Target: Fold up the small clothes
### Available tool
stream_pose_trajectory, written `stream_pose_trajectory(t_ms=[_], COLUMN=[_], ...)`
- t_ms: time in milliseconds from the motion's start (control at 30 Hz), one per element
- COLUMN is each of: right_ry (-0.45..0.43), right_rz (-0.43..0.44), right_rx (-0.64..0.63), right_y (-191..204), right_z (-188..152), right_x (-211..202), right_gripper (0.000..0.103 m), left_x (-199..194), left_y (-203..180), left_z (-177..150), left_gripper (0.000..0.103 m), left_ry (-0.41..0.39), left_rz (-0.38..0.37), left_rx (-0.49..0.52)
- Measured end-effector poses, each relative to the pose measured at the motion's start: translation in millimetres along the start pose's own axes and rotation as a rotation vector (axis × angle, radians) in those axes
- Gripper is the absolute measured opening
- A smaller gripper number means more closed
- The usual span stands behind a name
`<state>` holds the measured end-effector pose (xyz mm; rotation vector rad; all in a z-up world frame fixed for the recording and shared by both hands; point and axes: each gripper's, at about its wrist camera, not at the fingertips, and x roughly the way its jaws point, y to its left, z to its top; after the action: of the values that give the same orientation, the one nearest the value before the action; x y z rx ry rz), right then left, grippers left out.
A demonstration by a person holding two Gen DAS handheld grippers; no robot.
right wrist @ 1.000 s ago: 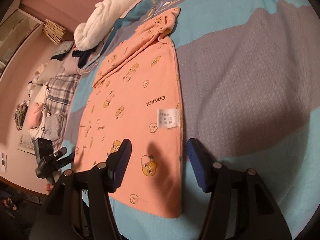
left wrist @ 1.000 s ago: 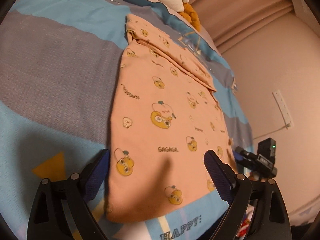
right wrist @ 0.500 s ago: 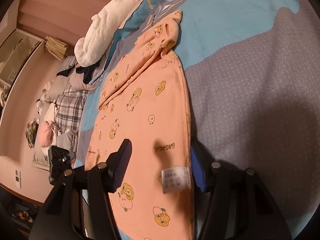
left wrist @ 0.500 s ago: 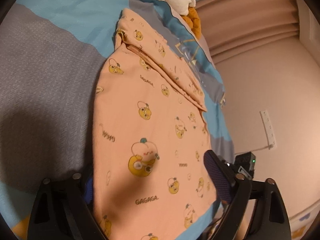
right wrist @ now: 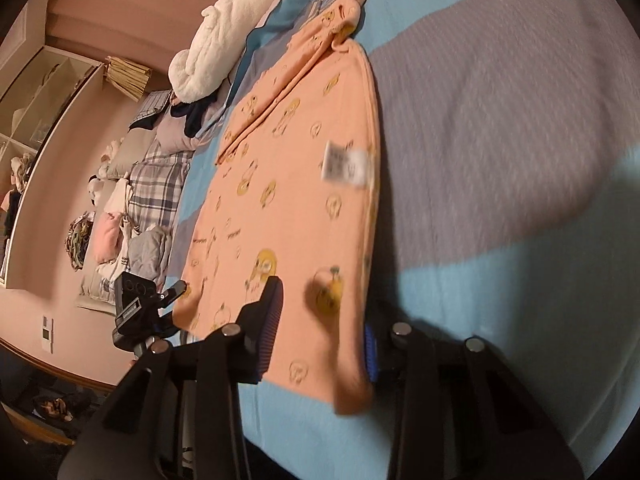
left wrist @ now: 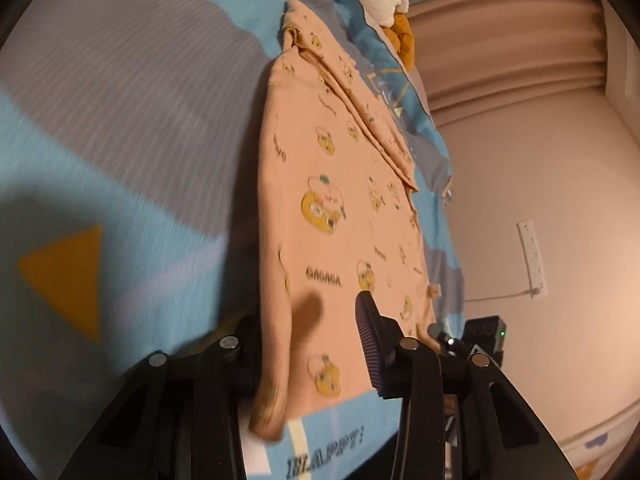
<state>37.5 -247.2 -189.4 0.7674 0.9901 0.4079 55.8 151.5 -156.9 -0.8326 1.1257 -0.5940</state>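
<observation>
A small peach garment [left wrist: 340, 208] printed with yellow cartoon faces lies on a blue and grey bedspread [left wrist: 120, 128]. My left gripper [left wrist: 308, 344] has one finger under the garment's left edge and one finger [left wrist: 370, 340] above it, with the cloth between the jaws. In the right wrist view the same garment [right wrist: 296, 184] shows a white care label [right wrist: 346, 164]. My right gripper [right wrist: 320, 328] straddles the garment's right edge, one finger [right wrist: 268, 320] on top and one below. Both near edges look lifted off the bed.
A white fluffy blanket [right wrist: 216, 40] and an orange plush [left wrist: 404, 36] lie at the head of the bed. Piled clothes and plaid fabric [right wrist: 156, 184] sit beside the bed. A small camera on a stand [right wrist: 134, 308] is near the foot of the bed. Curtains and wall lie beyond.
Both grippers slid under the garment's side edges, narrowed on them, and now draw the cloth back and up off the bed. The view is motion blurred.
</observation>
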Motion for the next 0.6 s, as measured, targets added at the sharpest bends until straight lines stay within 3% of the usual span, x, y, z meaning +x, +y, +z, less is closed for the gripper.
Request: stream_pose_trajectory(t_ms=[33,133,167,200,367,467,600], right_ry=[0.003,0.001,0.0,-0.001,-0.013,-0.041,-0.089], right_rz=[-0.003,-0.038,-0.048,-0.053,-0.029,0.071,0.142], right_rx=[-0.005,-0.021,-0.017,0.0,0.007,0.018,0.022], right_y=[1,1,-1,-5,-2,5,13], right_z=[-2,-6,-5,-4,-5,-6,-2], right_x=[0,3,4,5,-1,-9,-17], right_gripper=[0.029,0.013,0.005,0.003,0.006,0.006,0.006], left_x=[1,4,4,4,-3,-8,-16], left_y=[0,8,14,18,12,12,-2], left_z=[-1,1,3,4,4,6,14], left_gripper=[0.031,0.007,0.004,0.004,0.002,0.002,0.002], left_ry=[0.002,0.009,0.013,0.011,-0.018,-0.041,-0.077], left_rz=[0.008,0.051,0.052,0.033,-0.008,-0.062,-0.116], left_rx=[0.0,-0.04,-0.075,-0.104,-0.091,-0.116,-0.087])
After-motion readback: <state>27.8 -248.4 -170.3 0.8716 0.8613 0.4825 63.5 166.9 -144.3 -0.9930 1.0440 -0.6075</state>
